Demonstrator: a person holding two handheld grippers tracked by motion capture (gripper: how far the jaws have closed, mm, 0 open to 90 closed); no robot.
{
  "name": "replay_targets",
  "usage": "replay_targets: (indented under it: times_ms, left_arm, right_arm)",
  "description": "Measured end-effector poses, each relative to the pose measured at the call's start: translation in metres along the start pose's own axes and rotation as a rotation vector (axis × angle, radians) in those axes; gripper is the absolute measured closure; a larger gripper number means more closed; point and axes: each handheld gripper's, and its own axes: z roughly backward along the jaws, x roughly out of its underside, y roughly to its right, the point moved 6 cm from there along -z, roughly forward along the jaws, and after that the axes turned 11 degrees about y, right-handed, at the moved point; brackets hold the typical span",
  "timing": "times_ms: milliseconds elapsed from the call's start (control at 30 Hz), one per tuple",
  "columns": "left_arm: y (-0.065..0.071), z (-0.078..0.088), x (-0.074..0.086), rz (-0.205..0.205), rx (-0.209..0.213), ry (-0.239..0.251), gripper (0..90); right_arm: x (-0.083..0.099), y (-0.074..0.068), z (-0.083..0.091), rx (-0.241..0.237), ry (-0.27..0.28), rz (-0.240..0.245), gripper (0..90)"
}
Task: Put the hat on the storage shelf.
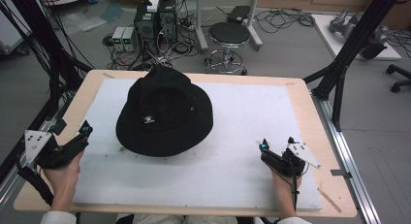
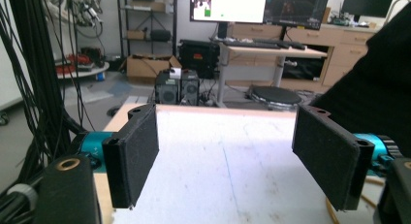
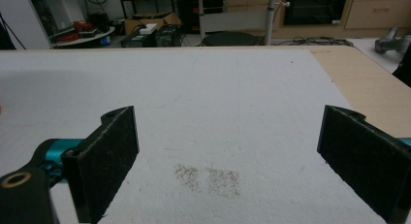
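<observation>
A black bucket hat (image 1: 165,110) with a small white logo lies crown up on the white mat (image 1: 242,127), left of centre. My left gripper (image 1: 72,130) is held at the mat's left edge, open and empty, a short way left of the hat's brim. In the left gripper view the left gripper (image 2: 225,112) has its jaws wide apart, with the hat (image 2: 378,83) beyond the right jaw. My right gripper (image 1: 277,144) rests near the mat's front right, open and empty. The right gripper view has bare mat between the right gripper (image 3: 229,115) jaws.
The mat covers a wooden table (image 1: 315,122). Brown crumbs (image 3: 208,178) lie on the mat by the right gripper. Black frame struts (image 1: 349,49) stand at the right, hanging cables (image 1: 43,54) at the left. A stool (image 1: 229,35) and computer boxes (image 1: 155,20) sit on the floor beyond.
</observation>
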Motion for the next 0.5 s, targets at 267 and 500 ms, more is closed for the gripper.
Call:
replay_targets:
  times_ms: [267, 500]
  left_arm:
    - [0.000, 0.001, 0.009, -0.013, -0.007, -0.012, 24.9]
    - [-0.004, 0.006, 0.016, 0.008, -0.012, -0.017, 24.8]
  right_arm:
    - [0.000, 0.000, 0.000, 0.000, 0.004, 0.003, 6.8]
    - [0.000, 0.000, 0.000, -0.001, 0.003, 0.002, 6.8]
